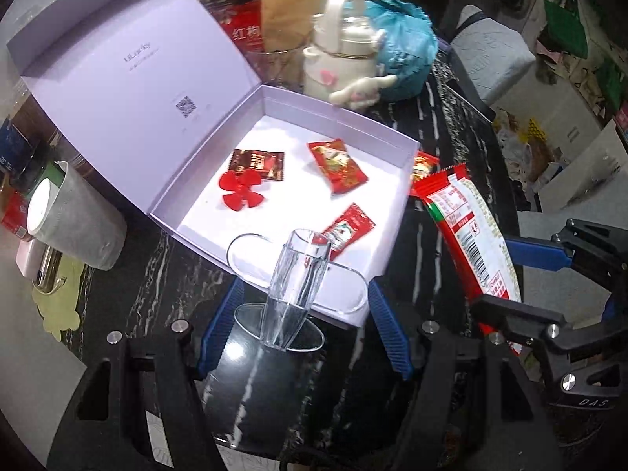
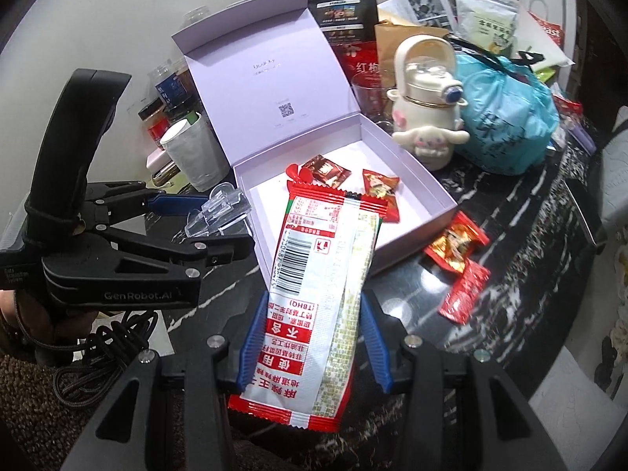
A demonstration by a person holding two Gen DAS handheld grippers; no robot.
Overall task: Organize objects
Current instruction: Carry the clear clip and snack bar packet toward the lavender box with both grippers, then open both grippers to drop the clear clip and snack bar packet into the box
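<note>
Left gripper [image 1: 304,325] clamped on clear plastic piece [image 1: 296,294], lilac box [image 1: 341,110] just beyond; right gripper [image 2: 314,341] clamped on red snack packet [image 2: 318,298], packet's far end over box, loose candies [image 2: 457,243] right of fingers

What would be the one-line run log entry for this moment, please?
left gripper: shut on clear plastic stand | right gripper: shut on snack packet | lilac box: open, candies inside
</note>
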